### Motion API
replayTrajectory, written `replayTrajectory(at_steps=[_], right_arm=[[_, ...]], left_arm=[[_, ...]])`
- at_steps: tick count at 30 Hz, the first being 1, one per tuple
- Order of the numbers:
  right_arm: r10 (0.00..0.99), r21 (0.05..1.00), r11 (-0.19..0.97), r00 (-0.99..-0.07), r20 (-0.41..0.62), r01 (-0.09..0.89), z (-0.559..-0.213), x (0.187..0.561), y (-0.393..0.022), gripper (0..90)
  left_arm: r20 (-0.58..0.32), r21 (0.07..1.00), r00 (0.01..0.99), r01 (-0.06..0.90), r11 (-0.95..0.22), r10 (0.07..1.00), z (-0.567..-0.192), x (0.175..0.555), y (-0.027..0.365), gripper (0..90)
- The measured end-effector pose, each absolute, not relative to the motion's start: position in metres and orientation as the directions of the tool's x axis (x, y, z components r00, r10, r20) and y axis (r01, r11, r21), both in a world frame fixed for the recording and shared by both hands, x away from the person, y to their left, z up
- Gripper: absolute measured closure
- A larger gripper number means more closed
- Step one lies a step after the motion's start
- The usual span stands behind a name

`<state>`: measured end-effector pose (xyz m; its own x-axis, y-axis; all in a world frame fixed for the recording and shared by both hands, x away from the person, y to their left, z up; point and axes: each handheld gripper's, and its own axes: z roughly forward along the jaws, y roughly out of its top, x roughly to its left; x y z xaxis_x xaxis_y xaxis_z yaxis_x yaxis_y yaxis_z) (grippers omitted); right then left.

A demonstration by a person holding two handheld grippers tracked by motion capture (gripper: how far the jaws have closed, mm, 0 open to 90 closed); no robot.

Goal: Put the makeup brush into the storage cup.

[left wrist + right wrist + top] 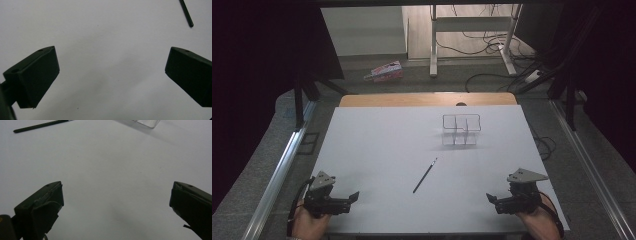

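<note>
Your white tabletop (377,150) sits over a grey floor, with cables and desk legs beyond its far edge. A thin black pen (425,175) lies slanted near the middle of the table, roughly midway between your two hands and well apart from both. Farther back stands a clear divided organizer (461,129), apart from the pen. Your left gripper (353,198) rests at the near left corner, jaws spread wide with bare table between them. Your right gripper (490,198) sits at the near right corner, jaws likewise wide apart and holding nothing.
</note>
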<state>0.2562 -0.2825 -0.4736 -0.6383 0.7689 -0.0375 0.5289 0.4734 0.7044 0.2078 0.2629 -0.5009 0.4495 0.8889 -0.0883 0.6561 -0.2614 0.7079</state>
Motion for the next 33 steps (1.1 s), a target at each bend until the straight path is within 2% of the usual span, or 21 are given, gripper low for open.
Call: replayTrajectory(at_steps=[5, 11, 20, 33], right_arm=[[0.763, 0.696, 0.473, -0.646, -0.017, 0.541, -0.4751, 0.2552, -0.2833, 0.0], [0.76, 0.709, 0.478, -0.649, -0.039, 0.518, -0.4728, 0.2503, -0.2829, 0.0], [0.772, 0.691, 0.457, -0.635, 0.005, 0.561, -0.4746, 0.2551, -0.2851, 0.0], [0.755, 0.671, 0.49, -0.655, -0.007, 0.557, -0.4758, 0.256, -0.2821, 0.0]], left_arm=[[-0.087, 0.713, 0.462, 0.648, -0.269, 0.883, -0.5011, 0.2074, 0.262, 0.0], [-0.08, 0.745, 0.479, 0.612, -0.267, 0.874, -0.4974, 0.2052, 0.262, 0.0], [-0.054, 0.691, 0.477, 0.652, -0.313, 0.877, -0.4996, 0.2073, 0.2566, 1.9], [-0.066, 0.664, 0.476, 0.677, -0.317, 0.877, -0.5005, 0.2104, 0.2535, 0.6]])
